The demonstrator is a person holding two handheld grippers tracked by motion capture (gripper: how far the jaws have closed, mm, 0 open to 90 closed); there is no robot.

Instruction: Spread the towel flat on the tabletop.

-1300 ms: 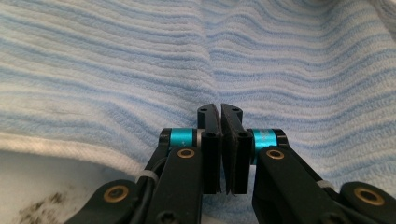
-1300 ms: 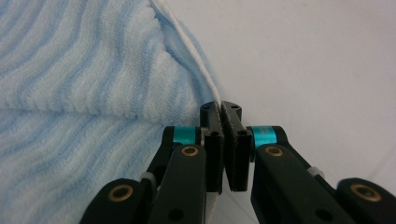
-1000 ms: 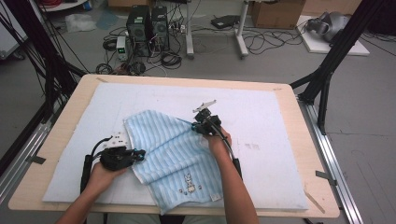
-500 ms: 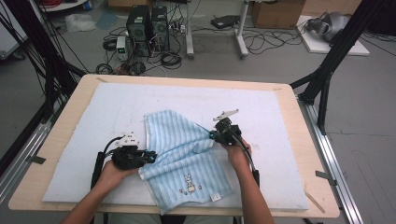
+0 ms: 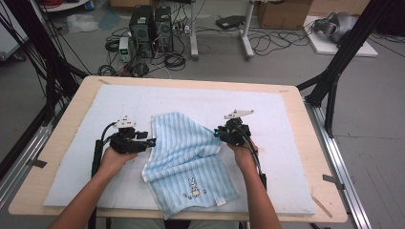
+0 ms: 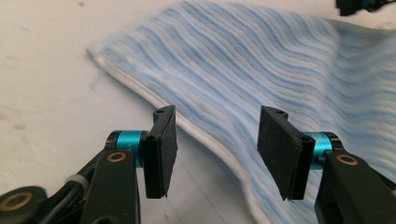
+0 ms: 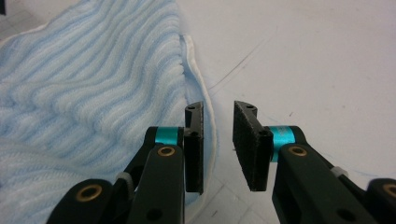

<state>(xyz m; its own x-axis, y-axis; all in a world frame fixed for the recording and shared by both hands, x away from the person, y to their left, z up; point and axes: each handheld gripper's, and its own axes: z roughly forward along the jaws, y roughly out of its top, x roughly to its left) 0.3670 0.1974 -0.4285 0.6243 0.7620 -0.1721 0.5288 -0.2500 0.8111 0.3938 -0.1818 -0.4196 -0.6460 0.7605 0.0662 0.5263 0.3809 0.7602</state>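
Tongs, left (image 5: 152, 141) and right (image 5: 216, 133), just opening, flank striped towel (image 5: 186, 157).

A light-blue striped towel (image 5: 188, 160) lies folded over itself on the desk (small rabbit motif near its front edge), slightly rumpled.

The high view looks forward and down from above the near table (image 5: 305, 157) edge. Each gripper view sits low and close behind its own jaws, facing the blue striped towel (image 5: 186, 157), which all three views share.
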